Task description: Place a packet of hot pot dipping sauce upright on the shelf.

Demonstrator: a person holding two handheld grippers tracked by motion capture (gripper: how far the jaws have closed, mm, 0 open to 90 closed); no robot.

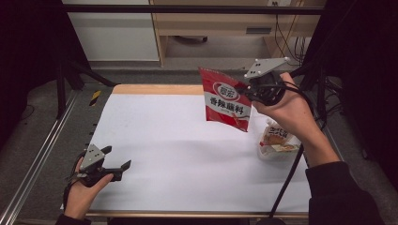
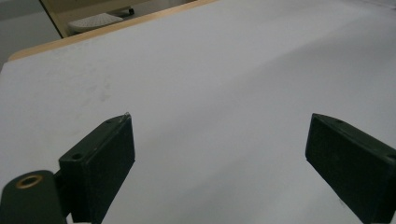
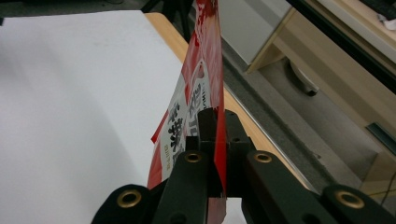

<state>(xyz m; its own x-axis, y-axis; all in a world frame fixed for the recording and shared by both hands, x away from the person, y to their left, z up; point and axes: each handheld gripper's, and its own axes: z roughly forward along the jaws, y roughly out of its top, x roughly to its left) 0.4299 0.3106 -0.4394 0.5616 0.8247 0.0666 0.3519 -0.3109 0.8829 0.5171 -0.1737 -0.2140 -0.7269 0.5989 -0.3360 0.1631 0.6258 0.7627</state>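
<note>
Plainly, the right gripper (image 1: 250,89) was clamped on the red packet (image 1: 224,99), its jaws pinched together over one thin edge, as the right gripper view showed with the packet (image 3: 201,88) standing edge-on between the black pads. In the high view the packet hung in the air above the far right part of the white sheet (image 1: 178,150), touching nothing below it, tilted so that its lower corner pointed down toward the sheet.

The grip looked narrow: only a strip of film near the edge sat between the pads, and the rest of the packet dangled free. I judged that a quick swing or turn of the hand could make the slick film creep out and the packet drop.

Just below the right hand (image 1: 291,110) lay a second packet (image 1: 278,140), pale with orange print, on the sheet's right edge. If the red packet were lowered there, it could land on that packet or push it off the edge. The gripper's cable (image 1: 286,180) trailed down across the sheet beside it and could snag it too.

The left gripper (image 1: 118,161) rested at the near left corner of the sheet, well apart, its jaws spread wide with nothing between them, too far off to catch a fall.
</note>
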